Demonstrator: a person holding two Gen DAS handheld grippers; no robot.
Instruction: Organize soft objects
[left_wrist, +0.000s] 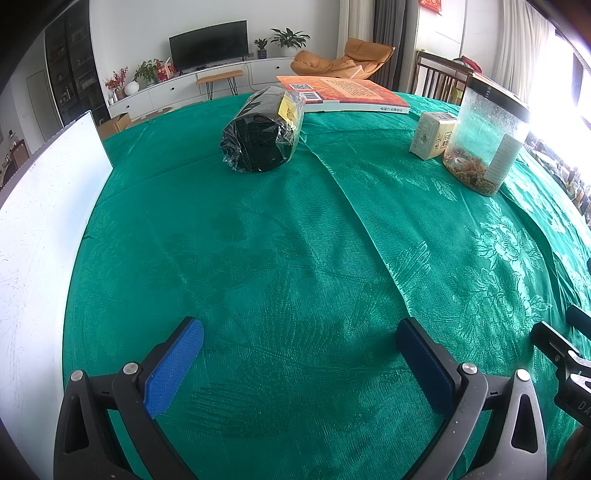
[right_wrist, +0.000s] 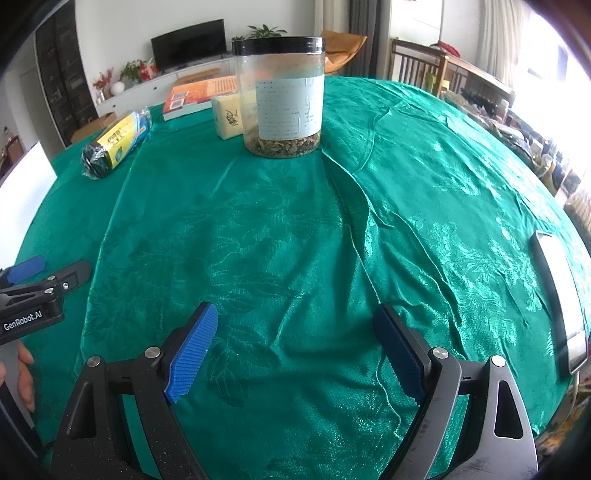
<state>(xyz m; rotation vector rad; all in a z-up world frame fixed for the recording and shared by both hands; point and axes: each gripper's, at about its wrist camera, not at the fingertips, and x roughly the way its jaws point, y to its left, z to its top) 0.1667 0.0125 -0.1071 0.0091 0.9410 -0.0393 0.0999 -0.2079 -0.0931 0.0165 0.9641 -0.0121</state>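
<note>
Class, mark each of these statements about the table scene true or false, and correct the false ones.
1. Both grippers are open and hold nothing. True: the left gripper and right gripper show only the green tablecloth between their pads.
2. The clear jar has a red lid. False: its lid is black.
3. The black wrapped roll lies on its side. True.
4. The orange book stands upright. False: it lies flat on the cloth.
5. The jar is full to the brim. False: only a low layer of brownish contents sits at the bottom.
</note>
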